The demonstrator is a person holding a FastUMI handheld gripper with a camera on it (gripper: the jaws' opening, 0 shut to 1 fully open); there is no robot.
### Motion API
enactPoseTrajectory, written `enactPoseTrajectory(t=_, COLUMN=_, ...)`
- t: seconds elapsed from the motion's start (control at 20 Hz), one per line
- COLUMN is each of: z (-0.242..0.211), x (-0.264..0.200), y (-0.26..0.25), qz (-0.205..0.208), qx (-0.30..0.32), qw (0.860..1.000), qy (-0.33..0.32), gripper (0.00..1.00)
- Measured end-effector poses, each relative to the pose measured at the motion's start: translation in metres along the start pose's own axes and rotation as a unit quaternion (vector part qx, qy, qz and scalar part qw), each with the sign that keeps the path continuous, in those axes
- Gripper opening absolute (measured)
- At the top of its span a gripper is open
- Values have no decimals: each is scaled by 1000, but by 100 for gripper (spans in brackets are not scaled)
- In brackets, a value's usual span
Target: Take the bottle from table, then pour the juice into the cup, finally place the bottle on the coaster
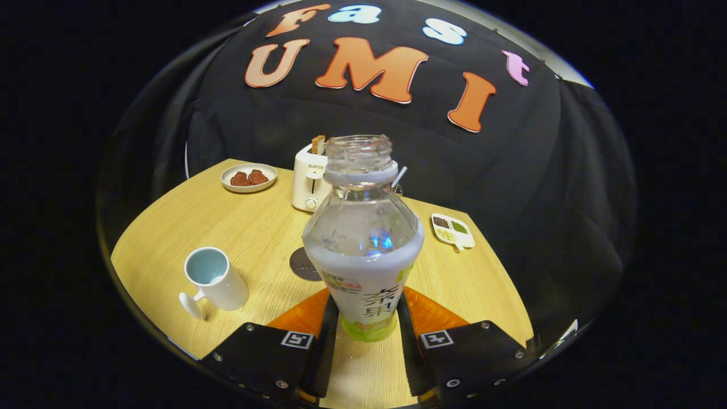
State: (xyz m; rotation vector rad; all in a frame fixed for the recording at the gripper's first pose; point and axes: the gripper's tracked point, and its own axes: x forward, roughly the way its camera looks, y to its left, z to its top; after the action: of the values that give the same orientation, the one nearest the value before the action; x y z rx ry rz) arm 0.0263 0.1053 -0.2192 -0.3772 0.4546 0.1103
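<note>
While the bottle (363, 238) stands upright between the two fingers of the tongs (368, 324), both fingers press against its lower sides, so the tongs are closed on it. Whether its base touches the surface (250, 227) or sits just above it cannot be told. The bottle is clear plastic with its cap off, a ringed threaded neck, broad shoulders and a pale wrap label with a green band at the bottom; the clear upper part looks empty of colour, and the liquid level cannot be judged.

Count of items on the wooden surface: one bottle; one white cup (216, 278) with a pale blue inside, handle turned to the near left, standing left of the tongs; one dark round coaster (304, 266), just behind the bottle on its left and partly hidden by it; one white toaster (309, 179) at the far side with a slice in its slot; one small plate (249, 177) with two reddish-brown pieces, far left; one divided dish (452, 230) of three grain portions, to the right.
</note>
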Motion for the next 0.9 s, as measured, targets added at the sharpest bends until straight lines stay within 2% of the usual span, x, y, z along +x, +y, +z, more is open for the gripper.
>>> enactPoseTrajectory(t=0.25, z=10, x=4, y=31, qz=-3, qx=-104, qw=995, qy=-1, gripper=54)
enactPoseTrajectory(t=0.4, z=21, x=6, y=49, qz=-1, qx=-164, qw=986, qy=-18, gripper=53)
enactPoseTrajectory(t=0.6, z=31, x=7, y=65, qz=-25, qx=-267, qw=962, qy=-40, gripper=53)
enactPoseTrajectory(t=0.9, z=33, x=18, y=77, qz=-48, qx=-369, qw=927, qy=-54, gripper=53)
